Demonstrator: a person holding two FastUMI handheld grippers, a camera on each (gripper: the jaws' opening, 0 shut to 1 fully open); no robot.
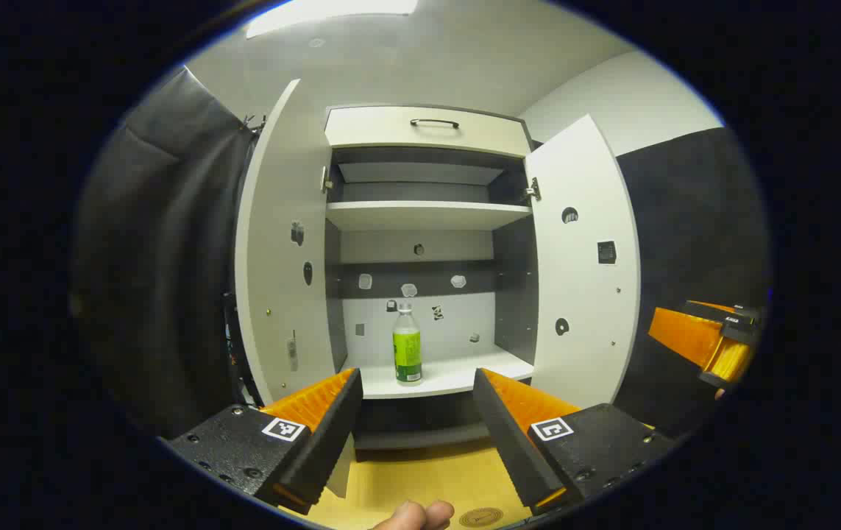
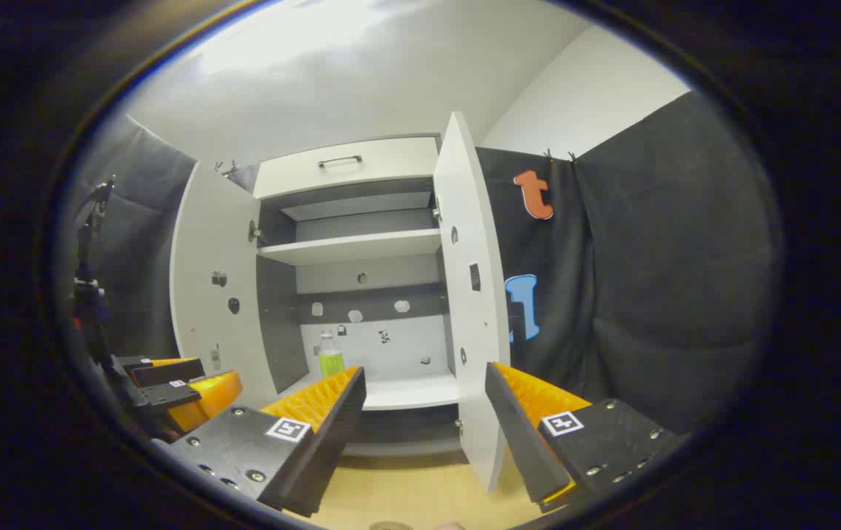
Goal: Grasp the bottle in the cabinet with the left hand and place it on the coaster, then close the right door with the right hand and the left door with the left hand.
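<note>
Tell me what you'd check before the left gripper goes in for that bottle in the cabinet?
1. Bottle upright on the lower shelf: ok.
2. Left gripper open, jaws wider than the bottle: ok.
3. Left gripper lined up on the bottle: ok, roughly centred.
4. Both doors, left door and right door, swung open, path free: ok.
5. Right gripper out of the way, off to the side: ok.
6. Coaster free on the table: cannot tell, partly seen.
</note>
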